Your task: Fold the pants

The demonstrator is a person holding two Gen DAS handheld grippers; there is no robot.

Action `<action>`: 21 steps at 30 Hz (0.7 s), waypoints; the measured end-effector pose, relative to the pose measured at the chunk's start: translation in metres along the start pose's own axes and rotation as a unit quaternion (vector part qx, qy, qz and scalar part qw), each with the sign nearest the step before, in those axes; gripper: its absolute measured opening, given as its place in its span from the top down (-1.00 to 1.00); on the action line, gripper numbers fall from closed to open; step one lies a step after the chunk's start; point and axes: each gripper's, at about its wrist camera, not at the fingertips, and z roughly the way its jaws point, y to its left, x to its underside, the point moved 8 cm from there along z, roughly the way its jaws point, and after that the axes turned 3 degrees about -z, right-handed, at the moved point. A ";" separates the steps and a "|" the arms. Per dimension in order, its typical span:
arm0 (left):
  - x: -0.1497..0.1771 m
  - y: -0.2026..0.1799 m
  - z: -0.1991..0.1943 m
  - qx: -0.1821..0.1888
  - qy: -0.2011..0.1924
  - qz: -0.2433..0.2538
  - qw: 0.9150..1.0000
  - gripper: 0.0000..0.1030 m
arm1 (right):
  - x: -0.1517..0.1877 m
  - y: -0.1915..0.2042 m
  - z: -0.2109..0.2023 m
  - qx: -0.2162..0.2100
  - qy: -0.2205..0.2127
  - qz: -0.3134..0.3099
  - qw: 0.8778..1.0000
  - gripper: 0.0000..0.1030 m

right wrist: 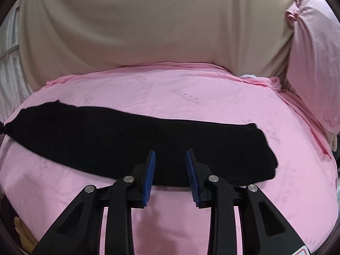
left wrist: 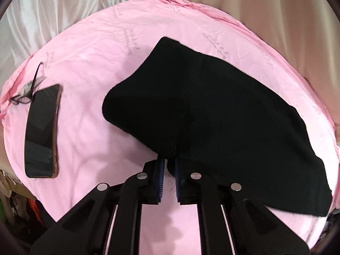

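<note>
A bed (right wrist: 170, 89) with a pink sheet holds one pair of black pants (right wrist: 127, 140), lying as a long strip, seemingly folded lengthwise already; crosswise folds remain. One phone (left wrist: 42, 131) lies aside. The left gripper (left wrist: 169, 165) has its fingers pinched on the pants' edge. The right gripper (right wrist: 170, 174) hovers, fingers partly open, holding nothing.

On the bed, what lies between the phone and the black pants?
Only bare pink sheet lies between the phone and the black pants, as the left wrist view shows.
</note>
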 end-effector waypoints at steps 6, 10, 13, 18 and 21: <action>0.004 -0.020 -0.004 0.040 -0.022 0.020 0.999 -0.24 | 0.013 0.090 0.010 -0.062 0.018 -0.074 0.995 0.27; -0.007 -0.034 0.009 0.045 -0.027 0.022 0.998 -0.64 | 0.026 0.132 0.009 -0.104 0.029 -0.100 0.989 0.14; -0.012 -0.030 0.026 -0.023 -0.014 0.037 0.999 0.88 | 0.029 0.154 0.009 -0.114 0.031 -0.126 0.985 0.15; -0.026 -0.005 0.007 -0.035 -0.025 0.037 0.998 0.77 | 0.020 0.158 0.008 -0.114 0.021 -0.145 0.983 0.15; -0.013 -0.016 -0.004 -0.036 -0.027 0.066 0.997 0.69 | 0.018 0.171 0.015 -0.120 0.024 -0.172 0.977 0.14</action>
